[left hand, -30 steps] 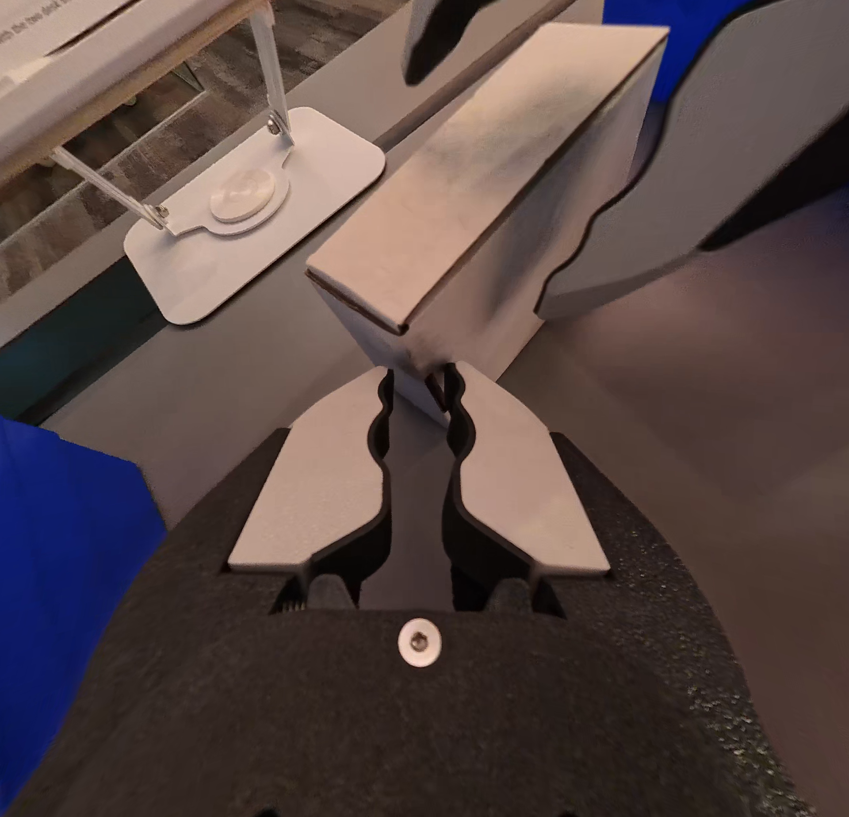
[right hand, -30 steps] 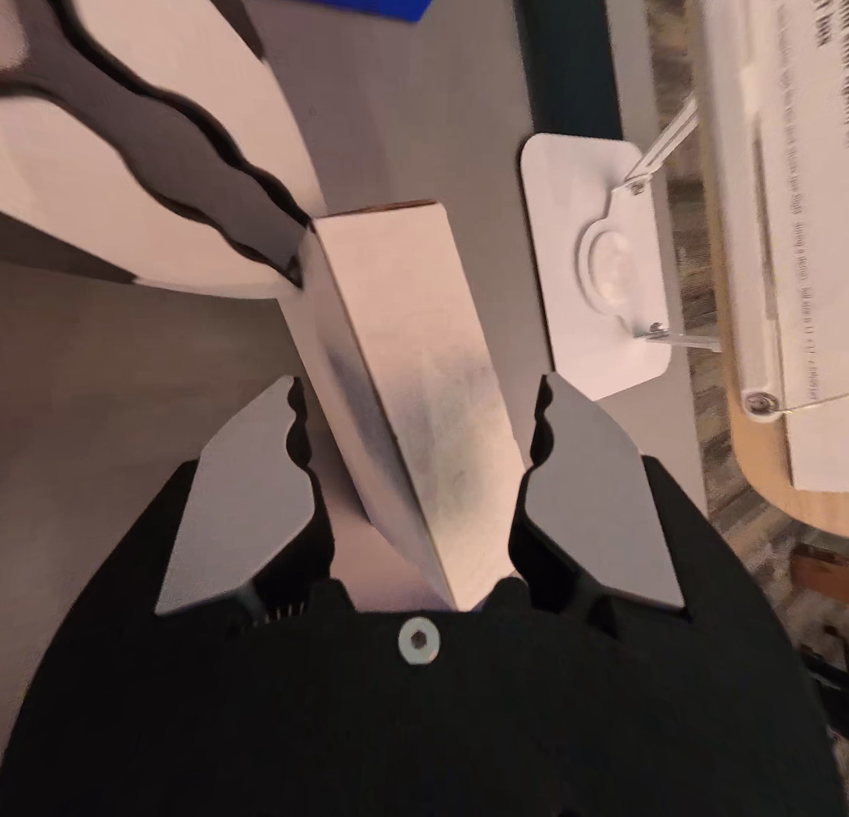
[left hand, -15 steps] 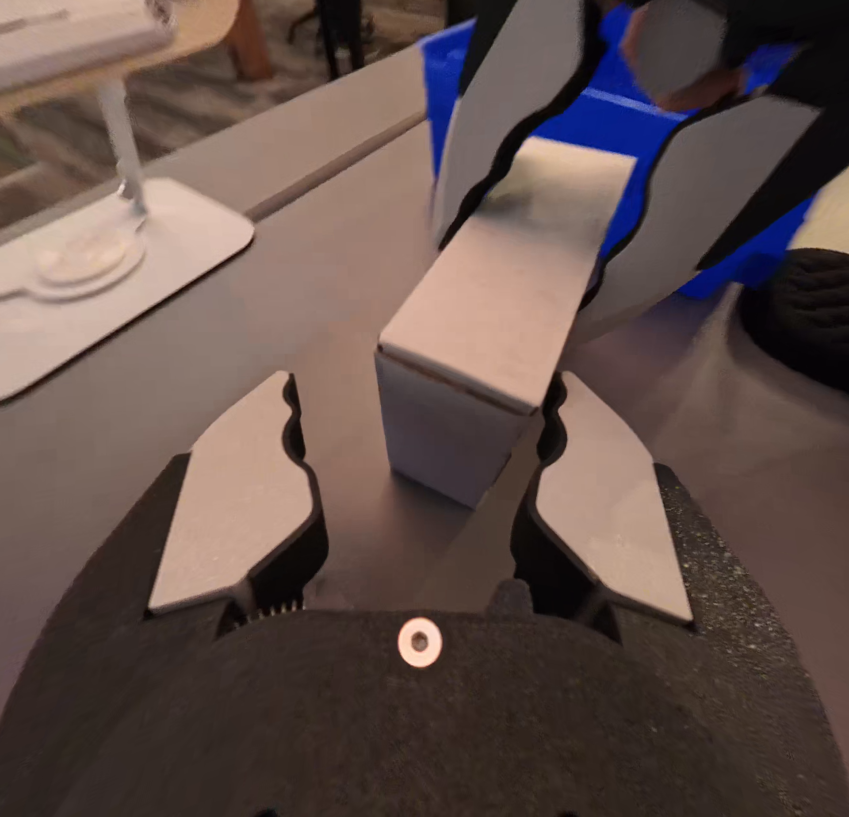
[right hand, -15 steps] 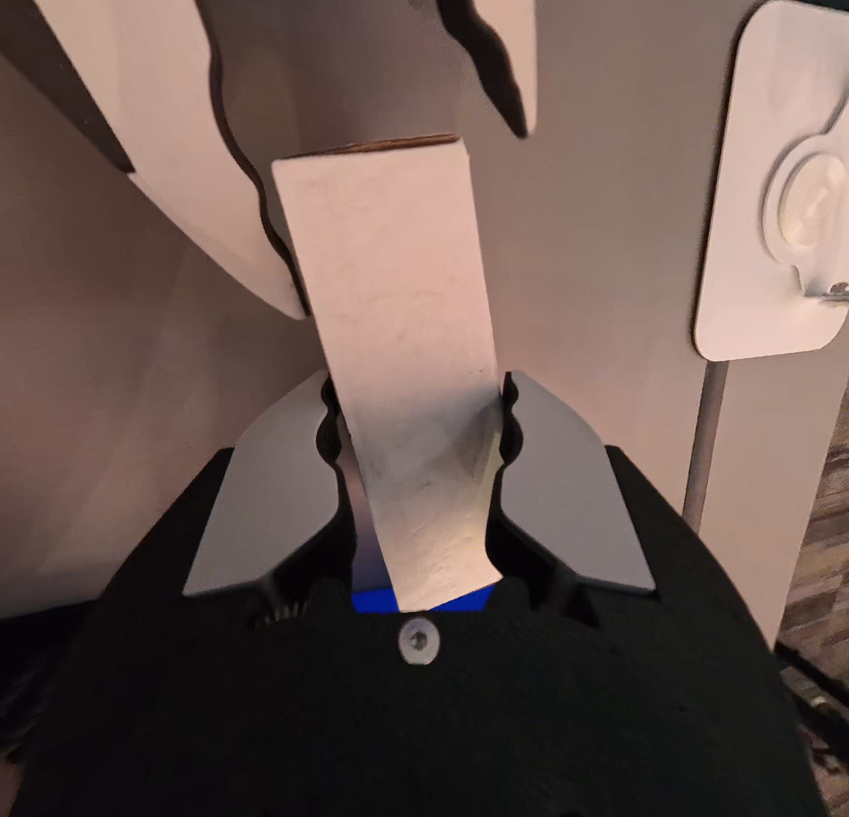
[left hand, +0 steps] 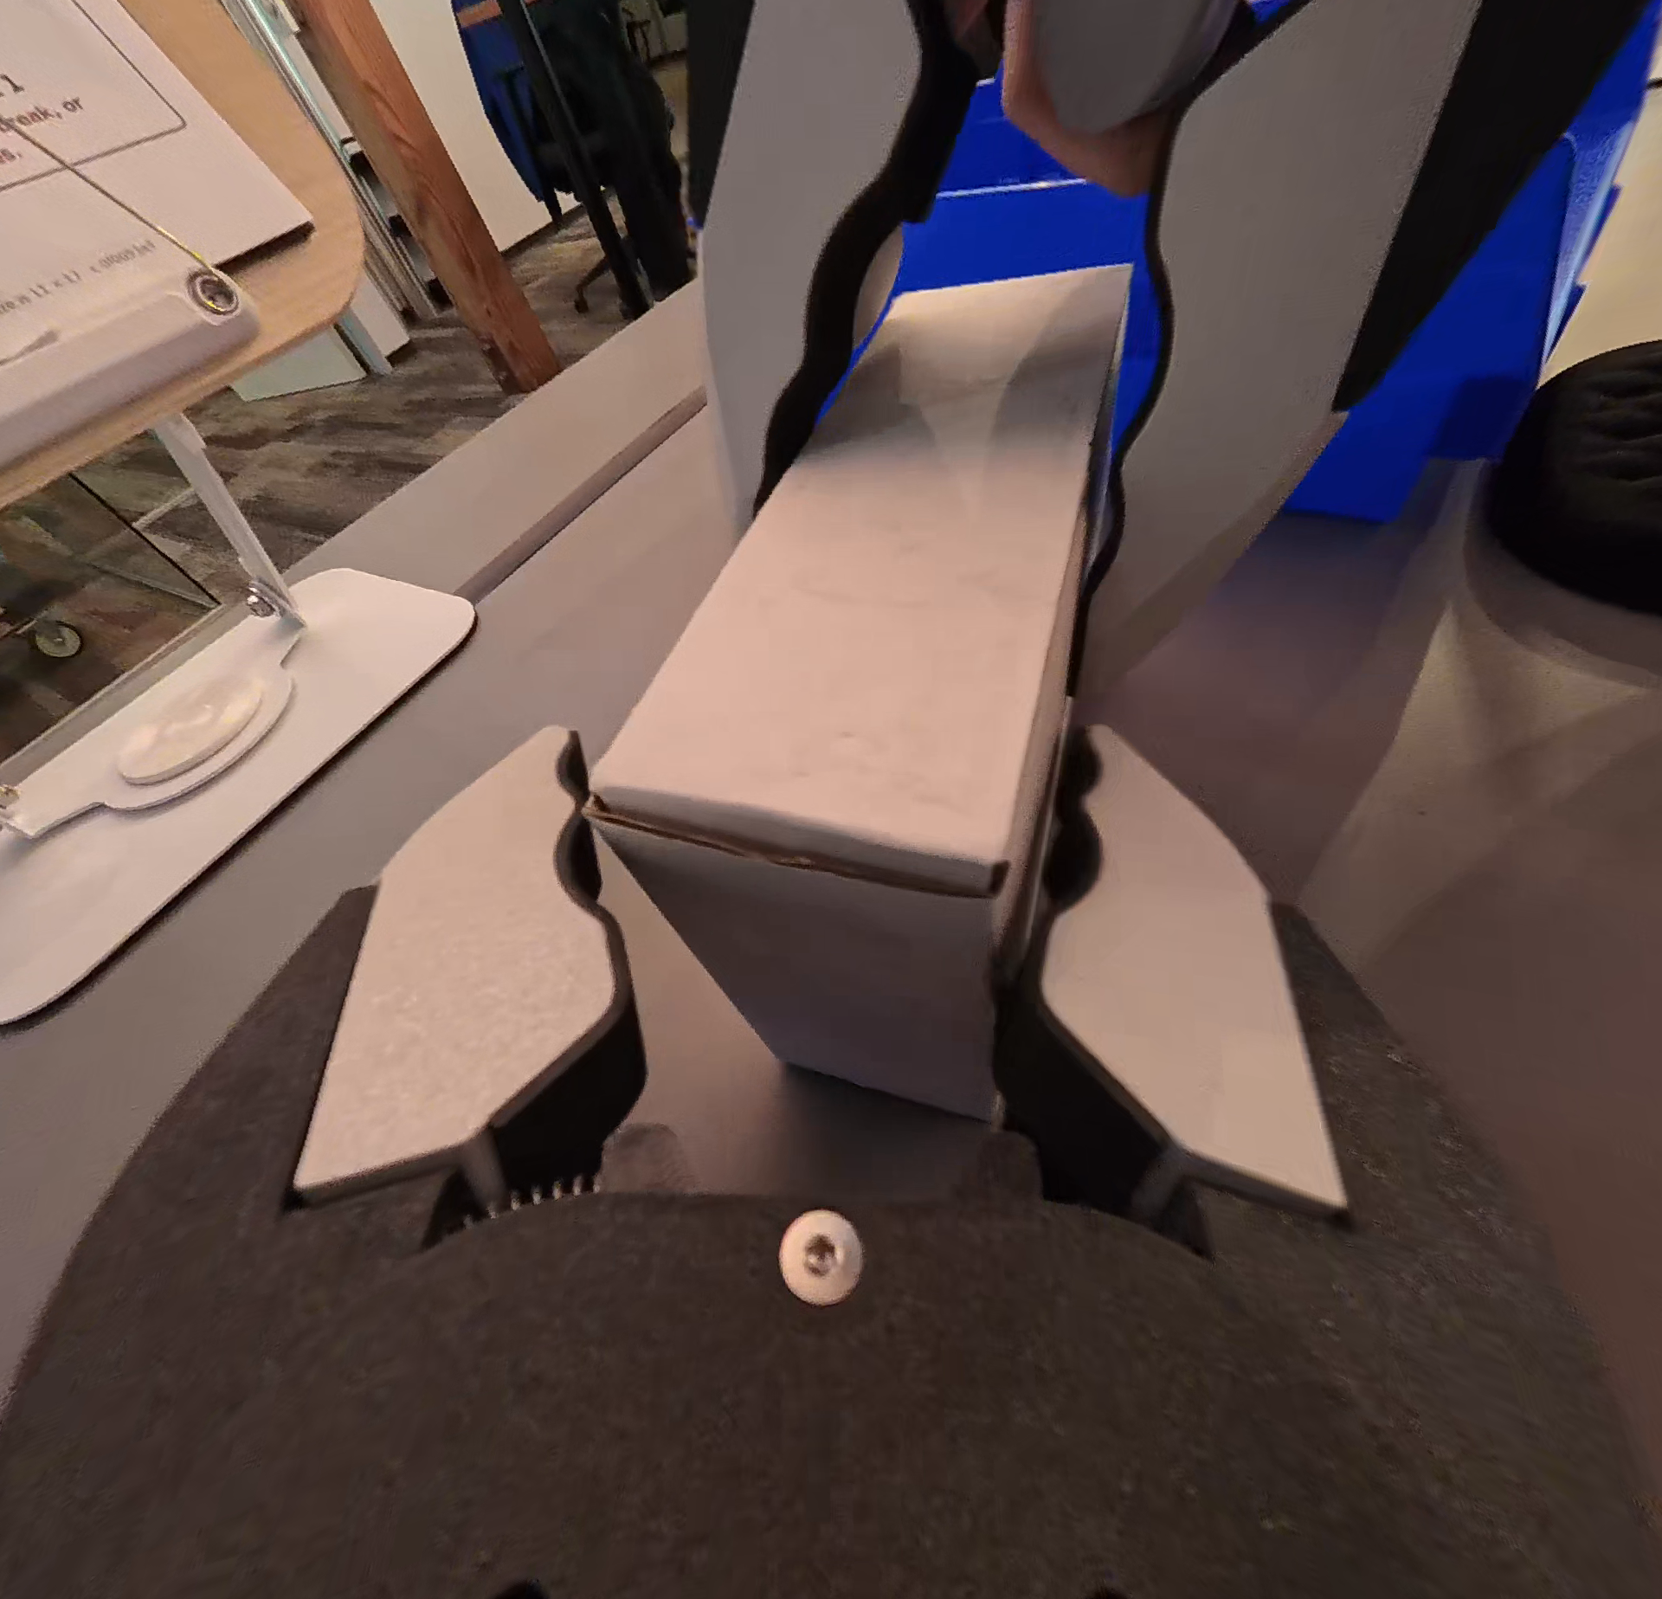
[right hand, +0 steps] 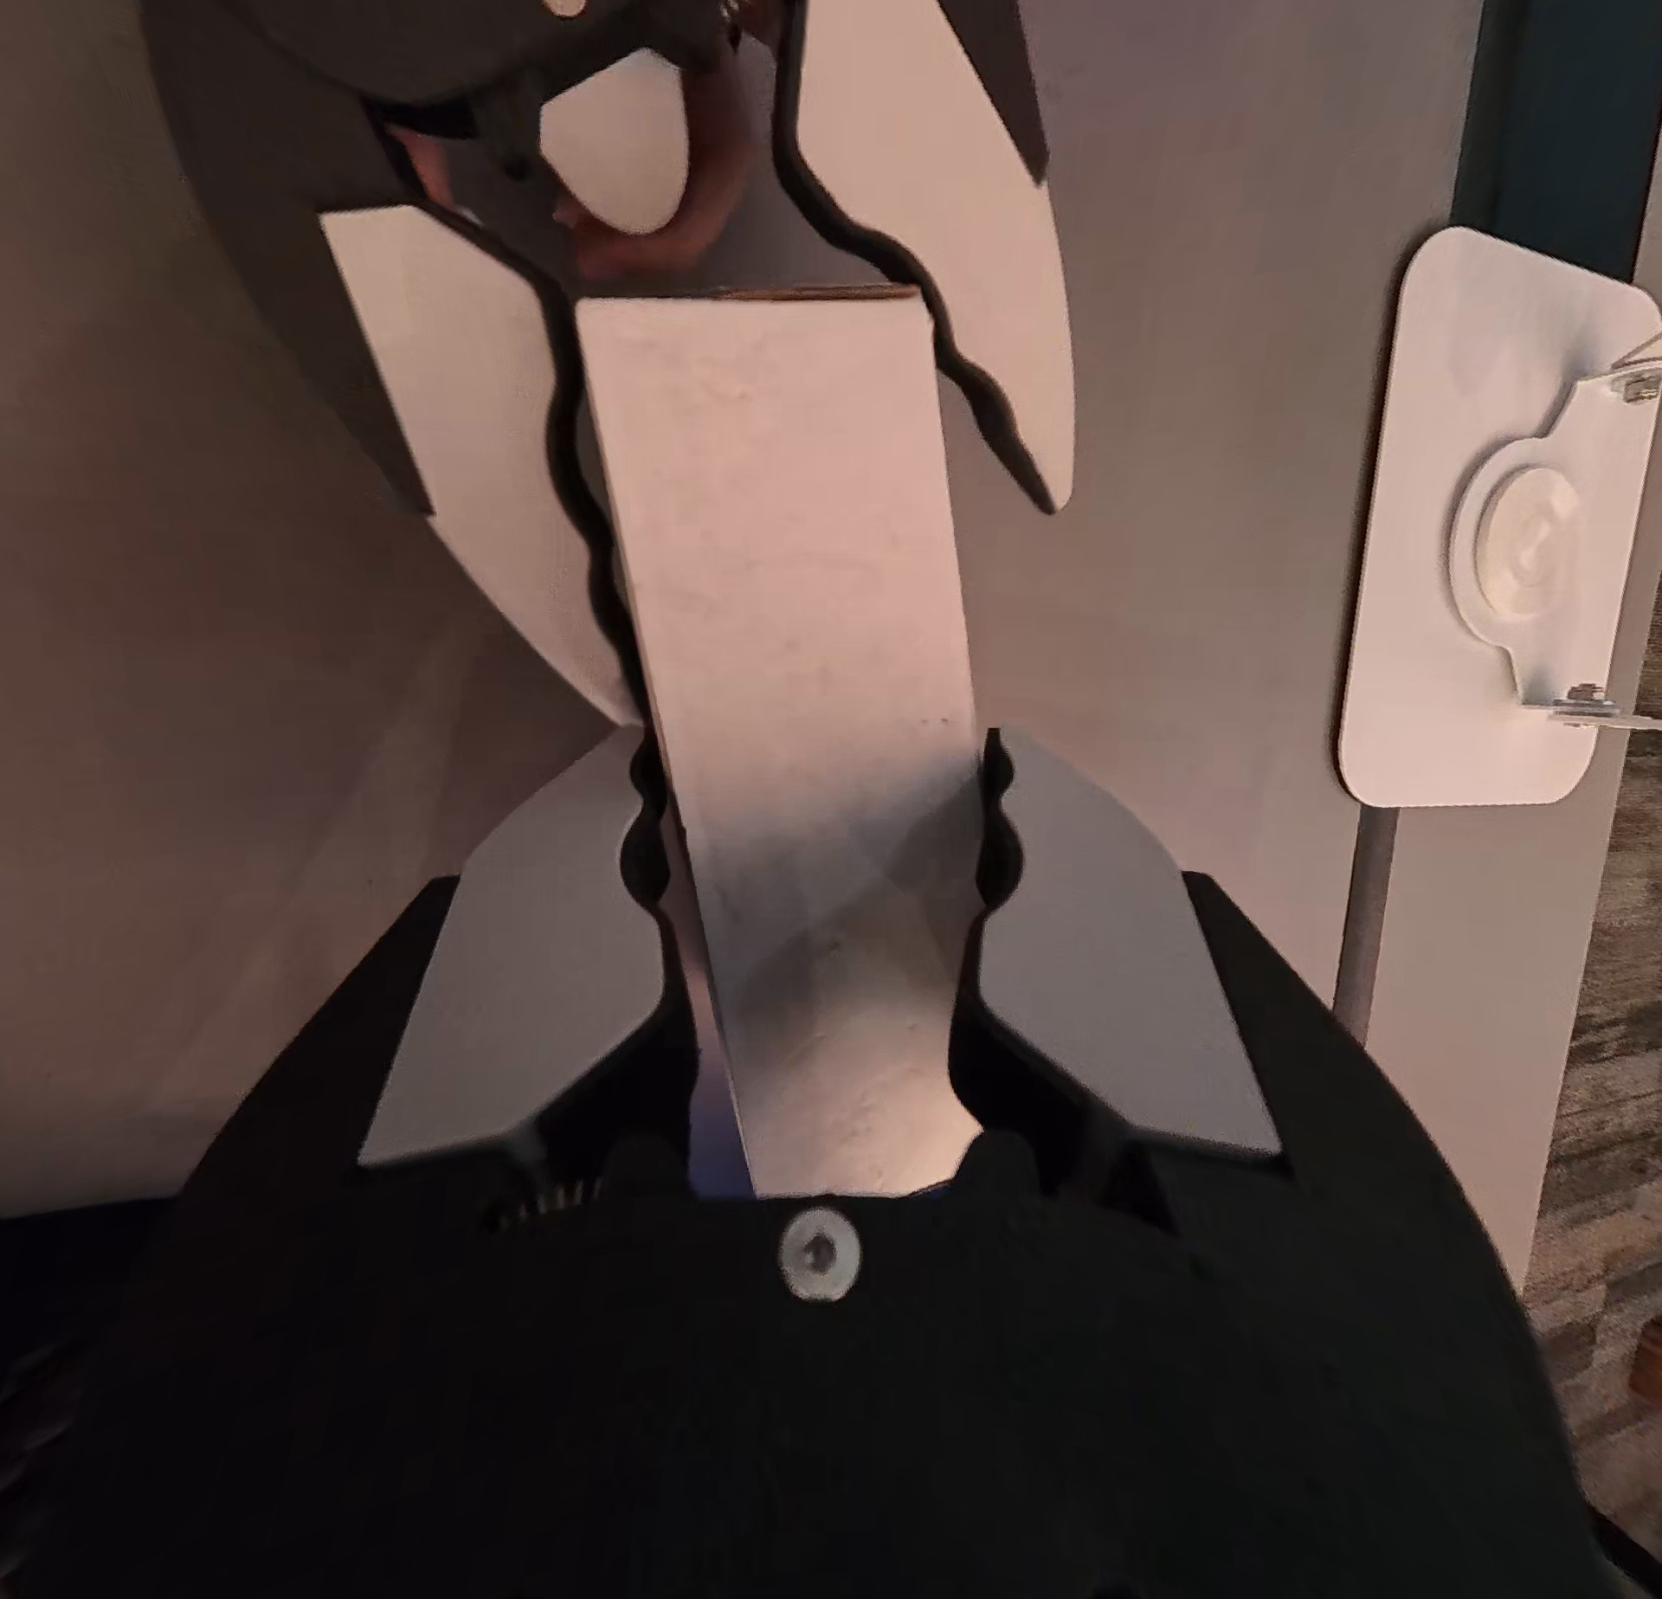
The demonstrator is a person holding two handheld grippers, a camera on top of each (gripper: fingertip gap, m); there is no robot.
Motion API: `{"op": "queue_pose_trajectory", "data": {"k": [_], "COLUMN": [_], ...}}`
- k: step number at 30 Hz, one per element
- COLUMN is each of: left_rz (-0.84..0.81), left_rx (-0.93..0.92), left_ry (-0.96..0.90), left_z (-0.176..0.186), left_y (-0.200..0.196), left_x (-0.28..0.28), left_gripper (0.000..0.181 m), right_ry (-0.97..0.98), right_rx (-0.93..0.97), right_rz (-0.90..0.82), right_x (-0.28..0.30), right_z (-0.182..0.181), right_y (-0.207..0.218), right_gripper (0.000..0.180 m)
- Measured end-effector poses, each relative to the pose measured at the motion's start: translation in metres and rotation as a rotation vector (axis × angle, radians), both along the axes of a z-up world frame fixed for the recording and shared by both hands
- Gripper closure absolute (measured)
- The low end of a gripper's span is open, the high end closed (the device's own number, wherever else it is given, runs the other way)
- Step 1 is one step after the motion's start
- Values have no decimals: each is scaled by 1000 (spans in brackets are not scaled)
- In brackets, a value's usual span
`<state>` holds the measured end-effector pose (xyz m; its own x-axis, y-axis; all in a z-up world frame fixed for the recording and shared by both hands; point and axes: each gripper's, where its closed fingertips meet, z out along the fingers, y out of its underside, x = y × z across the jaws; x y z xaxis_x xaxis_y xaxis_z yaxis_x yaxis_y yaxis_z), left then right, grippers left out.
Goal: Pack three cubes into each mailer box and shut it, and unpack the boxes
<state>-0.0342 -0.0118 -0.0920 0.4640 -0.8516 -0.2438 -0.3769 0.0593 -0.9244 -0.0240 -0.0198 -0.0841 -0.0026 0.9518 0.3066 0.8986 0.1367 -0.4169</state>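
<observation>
A long white mailer box (left hand: 863, 638) with its lid shut lies on the grey table (left hand: 1457, 836). My left gripper (left hand: 818, 764) straddles its near end, both fingers touching the box sides, shut on it. My right gripper (left hand: 935, 512) comes from the far side and grips the other end. In the right wrist view the box (right hand: 782, 521) runs away from my right gripper (right hand: 818, 773), whose fingers press both its sides, and the left gripper (right hand: 836, 611) holds the far end. No cubes are in view.
A white stand base (left hand: 225, 719) sits on the table to the left; it also shows in the right wrist view (right hand: 1484, 521). A blue bin (left hand: 1034, 234) stands behind the box. A black object (left hand: 1601, 476) lies at the right. The grippers are tip to tip, or close to it.
The left gripper let go of the box corner, opened wide, then closed around the box's end. The right gripper closed on the other end. The box went from tilted to level.
</observation>
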Motion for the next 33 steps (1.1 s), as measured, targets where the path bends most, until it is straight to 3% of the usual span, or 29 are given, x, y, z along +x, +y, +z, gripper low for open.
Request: {"op": "queue_pose_trajectory", "data": {"k": [2,14,18,22,33], "left_rz": [-45,-30,-17,-9,0], "left_rx": [-20,-101,-129,-134,-130], "left_ry": [3,5,-12,-16,-14], "left_z": [-1,-6,-6,-6,-6], "left_y": [-4,1,4,6,7], "left_x": [2,2,-1,-3,-3], "left_gripper": [93,93,96,97,98], "right_ry": [-12,-86,6,90,5], "right_rx": [6,48,188,270,335], "right_rz": [-6,-59,-30,30,156], "right_x": [0,3,-11,-33,-48], "right_z": [-1,-5,25,47,40], "right_y": [0,7,8,-2,-19], "right_gripper": [111,106,108,124,164]}}
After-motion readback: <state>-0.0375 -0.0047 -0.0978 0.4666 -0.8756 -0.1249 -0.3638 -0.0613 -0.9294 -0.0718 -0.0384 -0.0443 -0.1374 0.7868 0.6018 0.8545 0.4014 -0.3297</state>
